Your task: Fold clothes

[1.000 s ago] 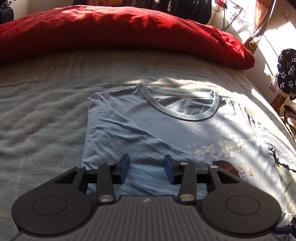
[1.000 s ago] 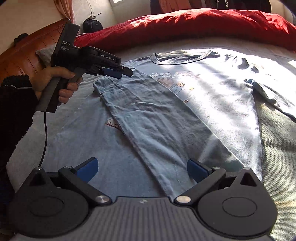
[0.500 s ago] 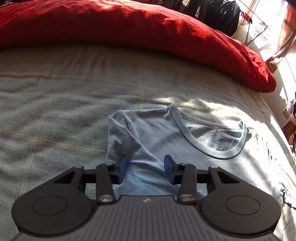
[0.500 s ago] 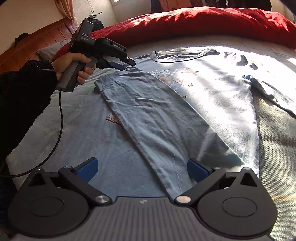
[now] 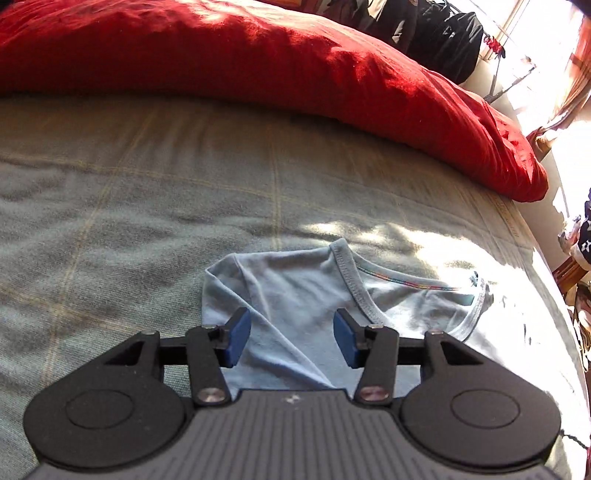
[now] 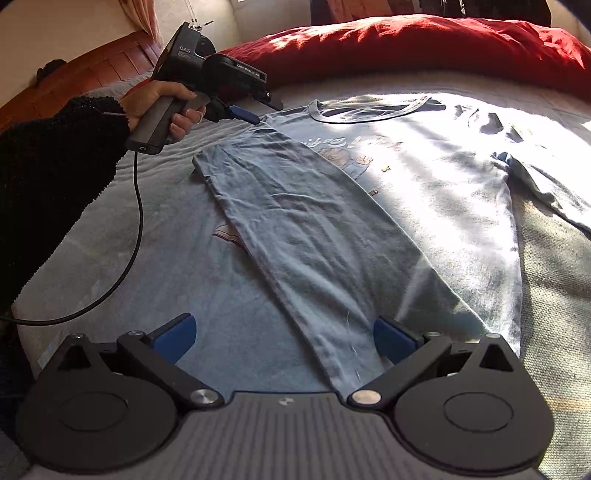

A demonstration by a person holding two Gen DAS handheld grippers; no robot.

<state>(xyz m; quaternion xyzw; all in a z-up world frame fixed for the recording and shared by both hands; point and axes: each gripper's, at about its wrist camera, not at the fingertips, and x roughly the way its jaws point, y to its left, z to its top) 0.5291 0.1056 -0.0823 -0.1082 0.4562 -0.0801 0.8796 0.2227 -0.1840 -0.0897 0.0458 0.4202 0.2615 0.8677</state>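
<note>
A light blue T-shirt (image 6: 424, 192) with a cartoon print lies flat on the bed, its left side folded across the body as a long band (image 6: 314, 251). In the left wrist view I see its shoulder and ribbed collar (image 5: 354, 291). My left gripper (image 5: 291, 341) hovers over that shoulder with its jaws opening; cloth lies below the pads and none is pinched. From the right wrist view, a hand in a black sleeve holds the left gripper (image 6: 264, 110) by the shoulder. My right gripper (image 6: 286, 336) stands wide open over the band's near end at the hem.
A red duvet (image 5: 258, 62) is bunched along the far side of the grey checked bedspread (image 5: 110, 206). A black cable (image 6: 136, 221) hangs from the left gripper's handle. A wooden bed frame (image 6: 92, 74) runs at the left. Dark clothes (image 5: 436, 33) hang behind.
The left gripper has drifted along the shirt toward the shoulder and collar, and its jaws have widened. The right gripper and the folded band have stayed put.
</note>
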